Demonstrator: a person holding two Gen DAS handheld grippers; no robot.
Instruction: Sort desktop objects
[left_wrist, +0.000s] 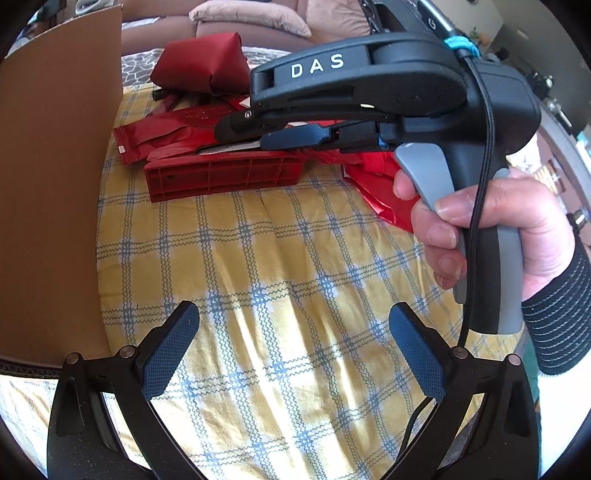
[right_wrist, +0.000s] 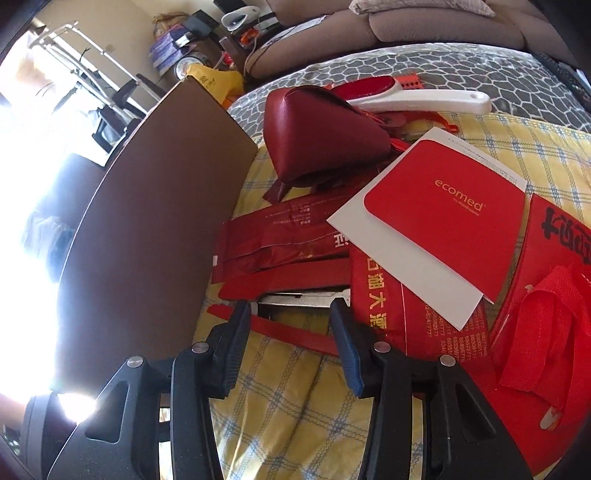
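The right gripper (right_wrist: 291, 314) stands part open astride a metal clip (right_wrist: 303, 300) (grip uncertain) on the red tray (left_wrist: 221, 177); left gripper (left_wrist: 291, 354), at six o'clock, gapes empty.

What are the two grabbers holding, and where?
The left gripper holds nothing. The right gripper's fingertips flank a silvery metal strip on the red ribbed plastic block, at its ends; whether they pinch it cannot be told.

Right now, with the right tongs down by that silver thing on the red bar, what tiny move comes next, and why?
Probably close the right tongs a little more. The silvery metal piece on the long red plastic piece sits between the fingers, but whether the pads grip it is unclear. The left tongs hang open over the checked cloth.
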